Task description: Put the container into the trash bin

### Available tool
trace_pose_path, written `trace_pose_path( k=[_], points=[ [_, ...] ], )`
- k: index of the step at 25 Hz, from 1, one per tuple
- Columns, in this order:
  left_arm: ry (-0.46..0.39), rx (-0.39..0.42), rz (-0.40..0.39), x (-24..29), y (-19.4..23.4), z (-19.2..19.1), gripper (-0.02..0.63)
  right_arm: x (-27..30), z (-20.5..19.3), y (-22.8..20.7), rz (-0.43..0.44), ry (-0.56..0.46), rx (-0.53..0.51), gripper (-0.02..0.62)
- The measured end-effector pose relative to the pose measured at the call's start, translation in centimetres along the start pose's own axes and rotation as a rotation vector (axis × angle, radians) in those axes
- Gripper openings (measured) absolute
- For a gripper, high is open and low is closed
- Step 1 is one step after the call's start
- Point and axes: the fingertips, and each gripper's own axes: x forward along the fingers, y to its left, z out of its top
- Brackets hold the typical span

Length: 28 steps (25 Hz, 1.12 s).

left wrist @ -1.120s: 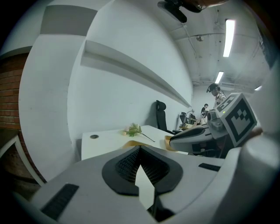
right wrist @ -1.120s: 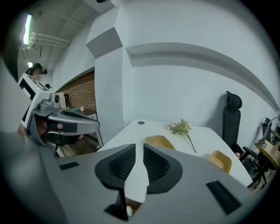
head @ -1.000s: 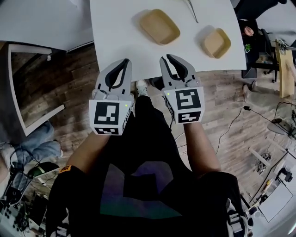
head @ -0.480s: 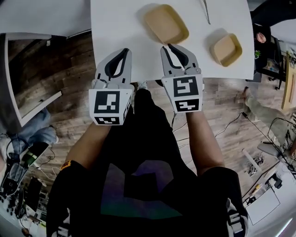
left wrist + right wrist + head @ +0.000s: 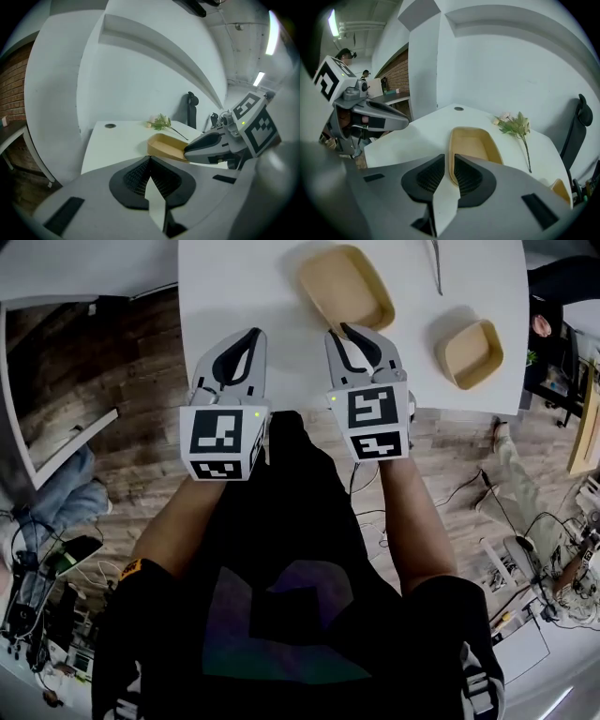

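Head view: the tan container (image 5: 347,287) lies on the white surface (image 5: 239,287), with a smaller container (image 5: 473,352) well apart to its right.
Right hand-held gripper (image 5: 343,332): its tip is at the container's near end. The jaws stand a narrow slit apart and hold nothing; the rim shows through the slit.
Left hand-held gripper (image 5: 255,334): left of the container, jaws closed together, empty.
Step in hand: reaching for the container. It is probably best to widen the right jaws, straddle the near wall squarely, then pinch it firmly before lifting.
Change: compared with half a second ago, both grippers reach further over the surface, and the right tip is closer to the container.
Trash bin: none I can identify.
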Motion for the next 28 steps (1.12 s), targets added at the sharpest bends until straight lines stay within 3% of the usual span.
trace_pose_path(
  k=[6,15,21,28],
  points=[
    [0.003,0.015,0.011,0.6,-1.1,-1.0,0.009,0.2,-2.2,0.1,0.016,0.029,-0.024,0.078],
    [0.016,0.003,-0.011,-0.9,2.0,-1.7,0.009,1.9,-1.9,2.9,0.008,0.142,-0.100,0.055],
    [0.013,0.023,-0.046,-1.4,0.1,-1.1,0.009,0.5,-2.1,2.0,-0.026,0.134,-0.105,0.034],
    [-0.036,0.070,-0.105,-4.4,-1.6,-0.1,0.009,-3.7,-0.3,3.5,-0.086,0.059,-0.049,0.033]
  ],
)
